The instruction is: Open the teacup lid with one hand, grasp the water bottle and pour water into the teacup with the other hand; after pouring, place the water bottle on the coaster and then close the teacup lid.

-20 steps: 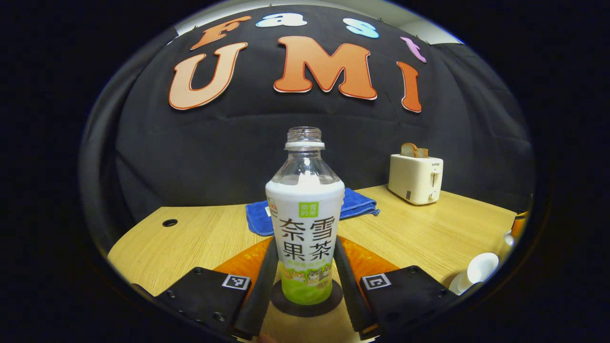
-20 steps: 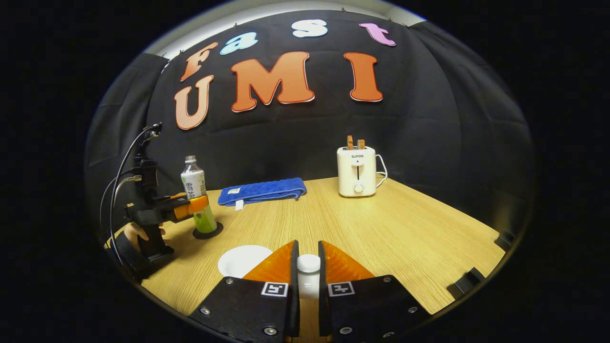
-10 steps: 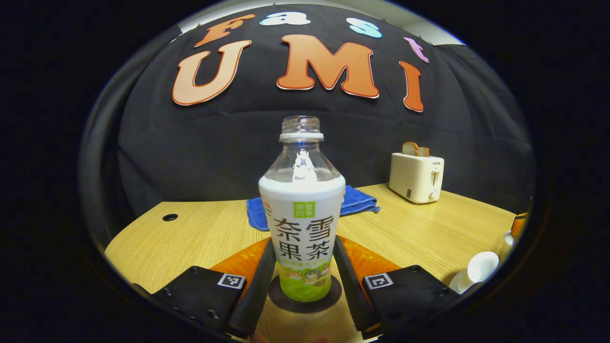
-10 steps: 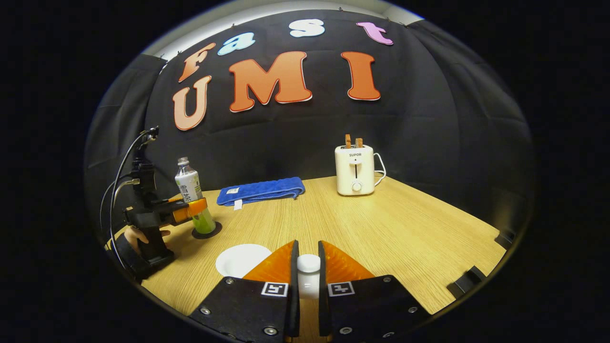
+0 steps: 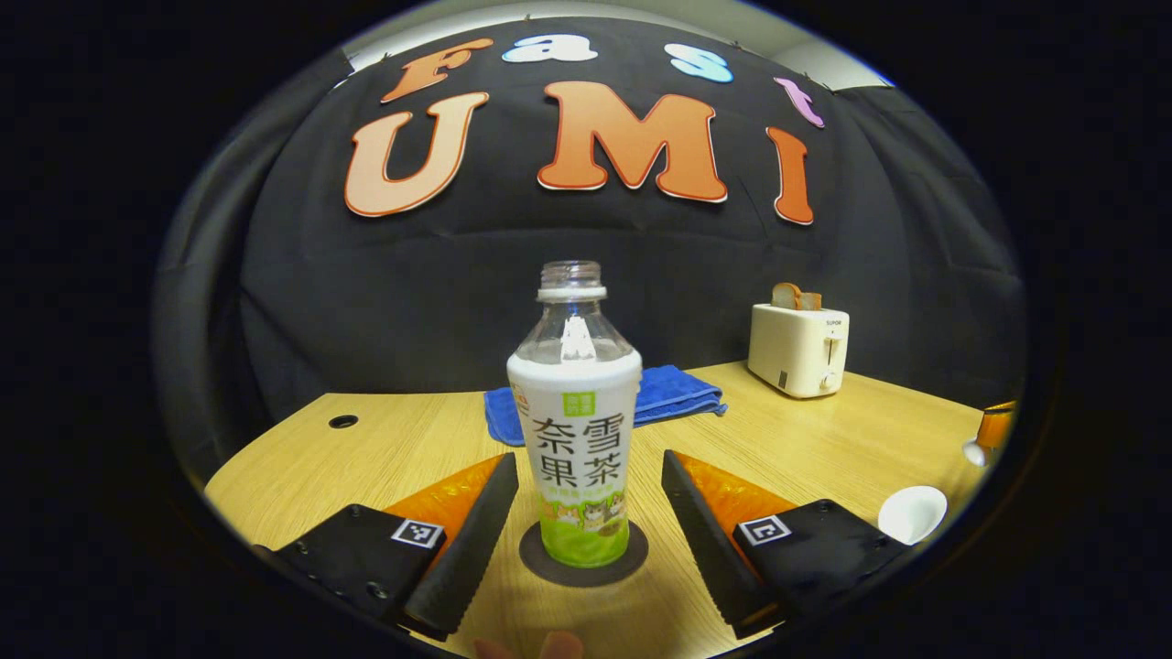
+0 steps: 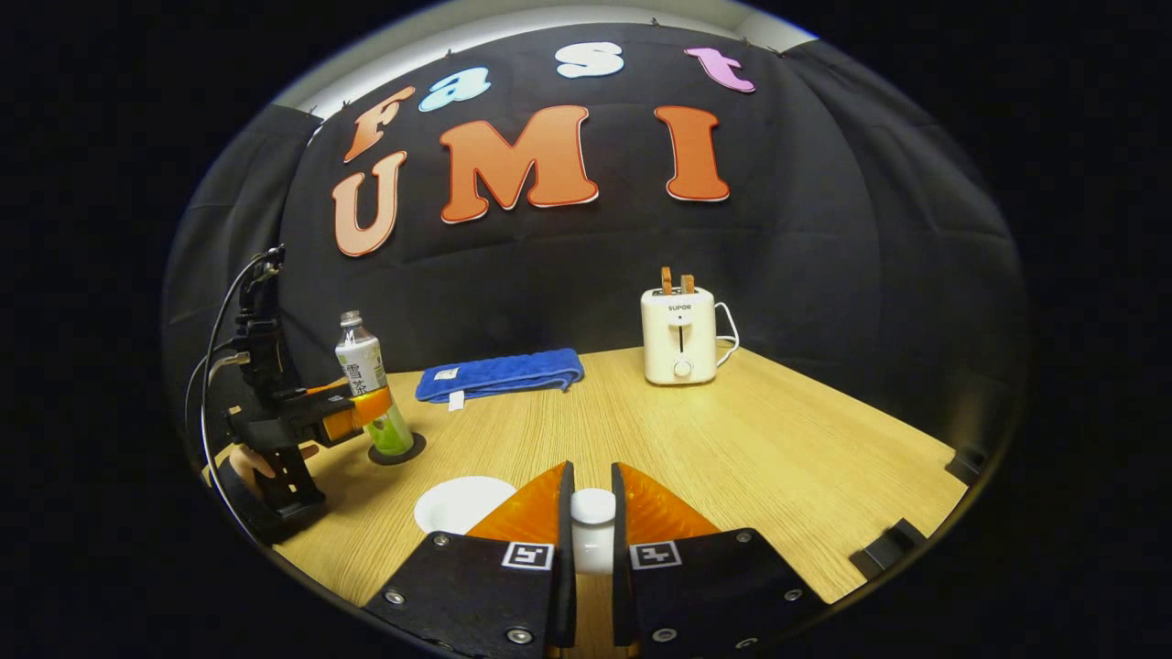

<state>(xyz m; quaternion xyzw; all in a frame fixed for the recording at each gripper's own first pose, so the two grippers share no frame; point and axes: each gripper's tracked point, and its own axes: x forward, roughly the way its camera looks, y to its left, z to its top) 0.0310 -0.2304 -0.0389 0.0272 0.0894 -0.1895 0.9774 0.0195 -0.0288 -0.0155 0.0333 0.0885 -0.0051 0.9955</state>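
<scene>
Standing upright on the dark coaster (image 5: 583, 566), the water bottle (image 5: 575, 430) sits between the left tongs (image 5: 586, 513), whose fingers are spread apart and clear of it. The open teacup (image 6: 461, 502) rests on the surface (image 6: 778, 448); the right tongs (image 6: 587, 522) pinch the white lid (image 6: 592, 506).

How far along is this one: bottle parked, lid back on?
Bottle parked: the bottle stands upright on the coaster, and the left hand-held gripper is open, fingers clear of it on both sides. In hand: the right hand-held gripper is shut on the lid. Left: the cup sits open, so the lid must go back on. Whether water was poured cannot be told.
</scene>
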